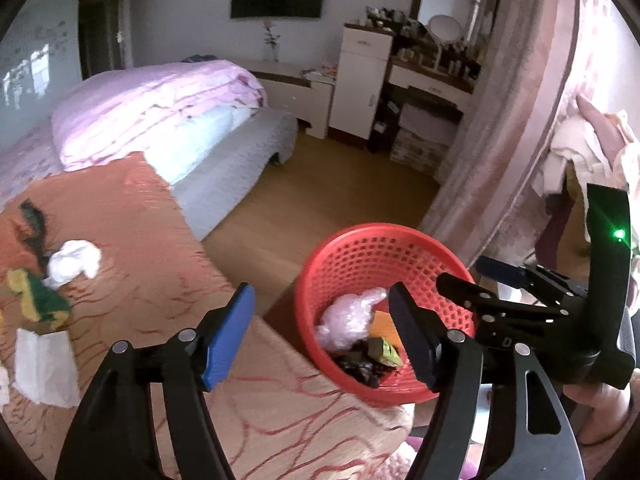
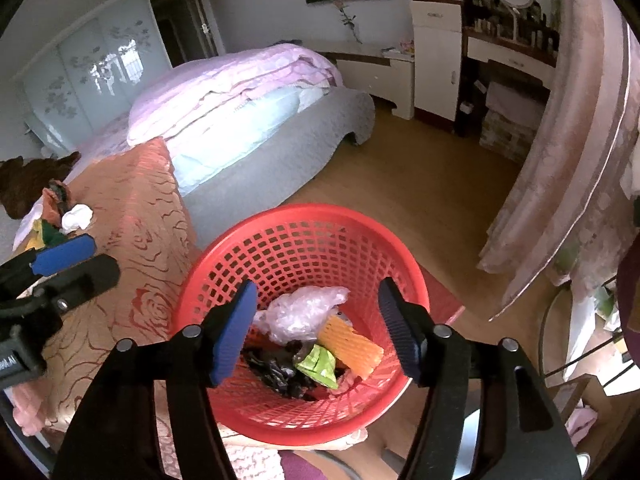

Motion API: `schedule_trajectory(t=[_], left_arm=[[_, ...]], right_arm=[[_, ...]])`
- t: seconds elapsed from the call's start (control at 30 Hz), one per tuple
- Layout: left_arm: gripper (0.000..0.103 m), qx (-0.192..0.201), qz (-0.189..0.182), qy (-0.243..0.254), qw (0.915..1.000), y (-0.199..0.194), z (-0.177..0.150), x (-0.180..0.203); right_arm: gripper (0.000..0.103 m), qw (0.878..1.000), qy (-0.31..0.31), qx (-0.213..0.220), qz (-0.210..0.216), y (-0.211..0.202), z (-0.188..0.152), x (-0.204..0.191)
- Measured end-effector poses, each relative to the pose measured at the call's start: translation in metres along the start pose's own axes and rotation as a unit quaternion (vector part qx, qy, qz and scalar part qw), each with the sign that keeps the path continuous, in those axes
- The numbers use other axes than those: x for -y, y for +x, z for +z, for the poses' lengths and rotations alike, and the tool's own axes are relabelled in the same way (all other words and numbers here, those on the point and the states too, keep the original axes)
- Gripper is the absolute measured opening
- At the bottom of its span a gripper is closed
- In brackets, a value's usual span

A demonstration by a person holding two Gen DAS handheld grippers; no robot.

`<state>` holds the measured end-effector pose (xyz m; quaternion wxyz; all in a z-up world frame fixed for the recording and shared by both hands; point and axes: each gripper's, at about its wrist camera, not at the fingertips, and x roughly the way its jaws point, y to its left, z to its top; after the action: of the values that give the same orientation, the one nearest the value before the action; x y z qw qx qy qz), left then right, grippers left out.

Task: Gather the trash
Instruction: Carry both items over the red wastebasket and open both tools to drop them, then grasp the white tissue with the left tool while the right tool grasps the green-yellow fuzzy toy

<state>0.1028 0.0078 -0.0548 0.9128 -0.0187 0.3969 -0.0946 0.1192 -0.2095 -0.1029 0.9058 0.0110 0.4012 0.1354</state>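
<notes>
step: drop-off at round red plastic mesh basket (image 2: 304, 320), lower centre, trash inside | left claw (image 1: 320, 336), right claw (image 2: 316, 332) wide open, empty | next: crumpled white tissue (image 1: 74, 262), left edge, on orange patterned bedspread (image 1: 132, 240)

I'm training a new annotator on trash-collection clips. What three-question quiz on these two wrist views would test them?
1. True or false: the right gripper is clamped on an item.
2. Which piece lies in the red plastic mesh basket? A) the crumpled white tissue B) the clear crumpled plastic bag C) the flat white paper sheet
3. Fill in: the yellow and green sponge lies on the orange rose-patterned ____.

Key: 1 false, both it and the left gripper stand open and empty; 2 B; 3 cloth.
</notes>
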Motion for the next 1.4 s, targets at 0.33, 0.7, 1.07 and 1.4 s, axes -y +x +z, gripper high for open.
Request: schedule_trajectory(t=[0.33, 0.7, 1.07, 1.4], left_arm=[[0.068, 0.012, 0.057, -0.022, 0.998, -0.032, -0.019, -0.038], [0.068, 0.035, 0.117, -0.085, 0.9888, -0.078, -0.043, -0.102], [0.068, 0.02, 0.17, -0.16, 0.9721, -0.095, -0.069, -0.181], [0.068, -0.016, 0.158, -0.138, 0.9776, -0.059, -0.059, -0.183]], right_arm=[[0.066, 0.998, -0.039, 0.022, 0.033, -0.014, -0.003, -0.036], [0.066, 0.995, -0.071, 0.029, 0.066, -0.025, -0.007, -0.082], [0.066, 0.99, -0.075, 0.027, 0.113, -0.024, -0.005, -0.128], [0.066, 0.99, -0.082, 0.018, 0.115, -0.02, -0.013, -0.132]])
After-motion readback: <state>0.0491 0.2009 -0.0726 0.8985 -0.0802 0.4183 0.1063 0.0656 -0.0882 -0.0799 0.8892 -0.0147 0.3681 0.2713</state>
